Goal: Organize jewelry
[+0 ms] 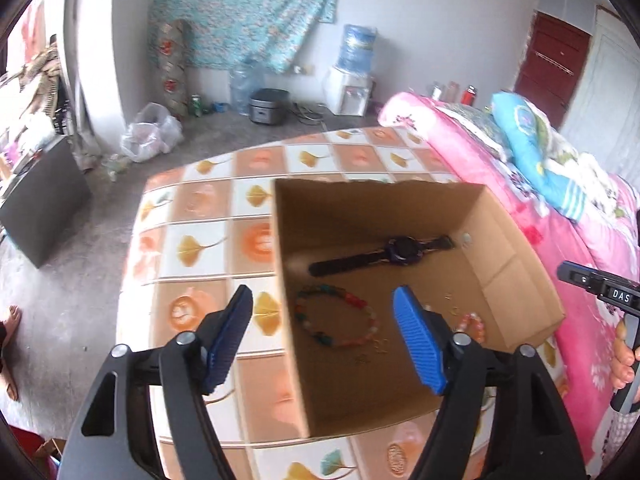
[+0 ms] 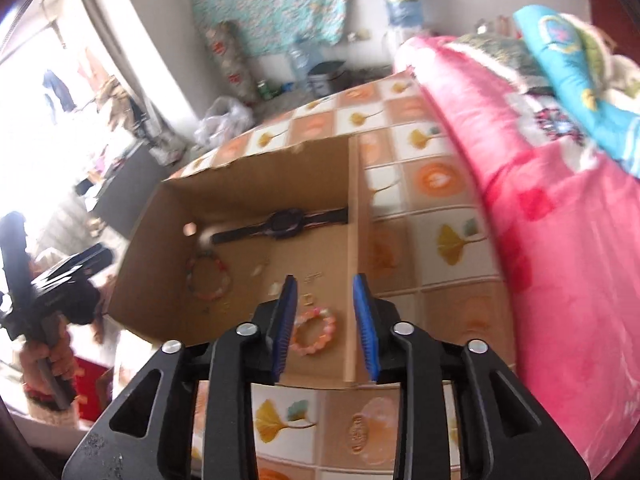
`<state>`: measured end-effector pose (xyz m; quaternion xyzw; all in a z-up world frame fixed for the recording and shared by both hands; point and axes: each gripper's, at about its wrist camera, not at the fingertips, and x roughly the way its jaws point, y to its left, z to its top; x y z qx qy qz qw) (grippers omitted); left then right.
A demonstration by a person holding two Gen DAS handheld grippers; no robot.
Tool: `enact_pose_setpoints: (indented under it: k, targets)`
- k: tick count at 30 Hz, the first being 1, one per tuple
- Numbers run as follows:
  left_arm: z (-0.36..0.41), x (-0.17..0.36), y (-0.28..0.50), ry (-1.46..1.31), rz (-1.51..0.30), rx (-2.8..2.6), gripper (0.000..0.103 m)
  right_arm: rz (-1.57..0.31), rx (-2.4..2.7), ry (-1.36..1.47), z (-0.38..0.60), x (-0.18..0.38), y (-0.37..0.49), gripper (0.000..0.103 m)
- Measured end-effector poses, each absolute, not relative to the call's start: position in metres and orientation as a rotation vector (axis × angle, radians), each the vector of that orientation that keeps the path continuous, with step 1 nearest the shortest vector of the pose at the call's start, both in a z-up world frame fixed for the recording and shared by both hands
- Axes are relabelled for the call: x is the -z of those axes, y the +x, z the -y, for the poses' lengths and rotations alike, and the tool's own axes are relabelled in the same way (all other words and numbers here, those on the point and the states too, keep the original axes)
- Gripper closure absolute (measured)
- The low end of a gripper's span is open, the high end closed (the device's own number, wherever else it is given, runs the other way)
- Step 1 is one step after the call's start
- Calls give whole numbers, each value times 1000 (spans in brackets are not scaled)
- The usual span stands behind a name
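An open cardboard box (image 1: pixel 516 252) (image 2: pixel 160 248) stands on a tiled tablecloth. On its floor lie a dark wristwatch (image 1: pixel 400 250) (image 2: pixel 288 222), a multicoloured bead bracelet (image 1: pixel 340 318) (image 2: pixel 208 276), a small pink bead bracelet (image 1: pixel 474 326) (image 2: pixel 314 330) and some tiny gold pieces (image 1: pixel 380 346). My left gripper (image 1: pixel 324 316) hangs above the box's left wall, open wide, nothing between its blue pads. My right gripper (image 2: pixel 325 300) hovers over the box's right wall, open and empty, with the pink bracelet below its left pad.
A pink quilt (image 1: pixel 480 152) (image 2: pixel 540 208) and a blue pillow (image 1: pixel 528 140) border the table on the right. The tablecloth (image 1: pixel 208 240) (image 2: pixel 440 208) is bare around the box. On the floor behind are a plastic bag (image 1: pixel 150 132), water bottles and a rice cooker (image 1: pixel 268 106). A bare foot (image 1: pixel 10 344) is at far left.
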<state>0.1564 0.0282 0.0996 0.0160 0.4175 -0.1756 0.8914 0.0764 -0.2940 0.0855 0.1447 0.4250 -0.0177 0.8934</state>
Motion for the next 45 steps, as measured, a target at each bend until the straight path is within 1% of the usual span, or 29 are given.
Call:
enact_pose_setpoints:
  k: [5,10,12,15,21,45]
  targets:
    - [-53,-71,162,-67,-985,363,30,-939,21,414,306,-59,80,69]
    - [-51,-53,161,-137,-1060,404,30,-964,-1,458,302,-47,82,69]
    - [-48,-48,160,-169,-1084,425,30,-978,-19,478,298,-42,83,76]
    - [-38,-43,157,-186,-1106,452,30,-977,-2,462,294,-42,82,80]
    - [-22,-42,150,-143,-1107,457,30,-979,-2,471,295,-43,82,81]
    - [-18,-45,143,-97,-1115,422,30,-976,0,471,294,-43,79,81]
